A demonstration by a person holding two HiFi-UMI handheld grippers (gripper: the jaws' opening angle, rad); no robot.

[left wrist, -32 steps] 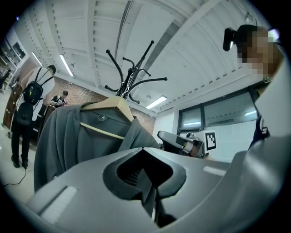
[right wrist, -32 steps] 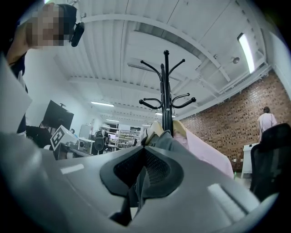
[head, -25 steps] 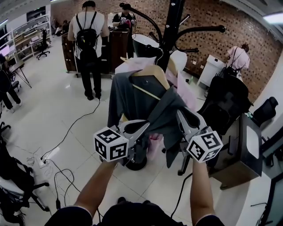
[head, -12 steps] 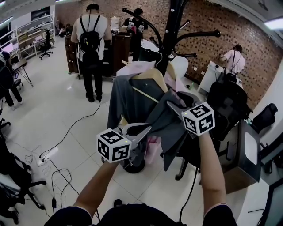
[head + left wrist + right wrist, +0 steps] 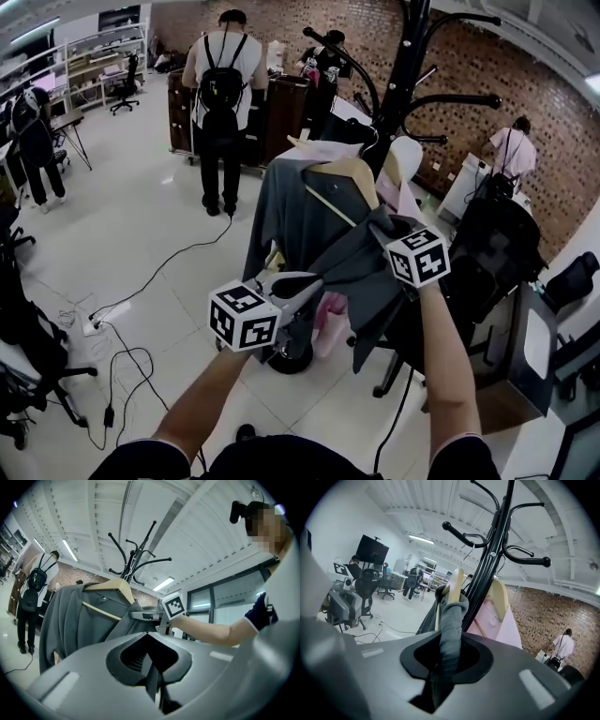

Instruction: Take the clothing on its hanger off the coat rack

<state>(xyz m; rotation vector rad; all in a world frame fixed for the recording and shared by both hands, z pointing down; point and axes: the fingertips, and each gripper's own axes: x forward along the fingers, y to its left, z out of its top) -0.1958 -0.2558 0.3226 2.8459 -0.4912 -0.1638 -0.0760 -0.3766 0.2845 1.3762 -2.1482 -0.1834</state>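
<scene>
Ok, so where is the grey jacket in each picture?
Head view: the grey jacket hangs in the middle, on a wooden hanger.
Left gripper view: left of middle.
Right gripper view: seen edge-on, centre, lower half.
Shared landmark: the black coat rack behind it.

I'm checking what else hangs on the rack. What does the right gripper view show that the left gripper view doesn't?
Only the right gripper view: a pale pink garment on a second wooden hanger. Only the left gripper view: the person's bare forearm. Both: the grey fabric garment on a light wooden hanger and the black metal coat rack.
</scene>
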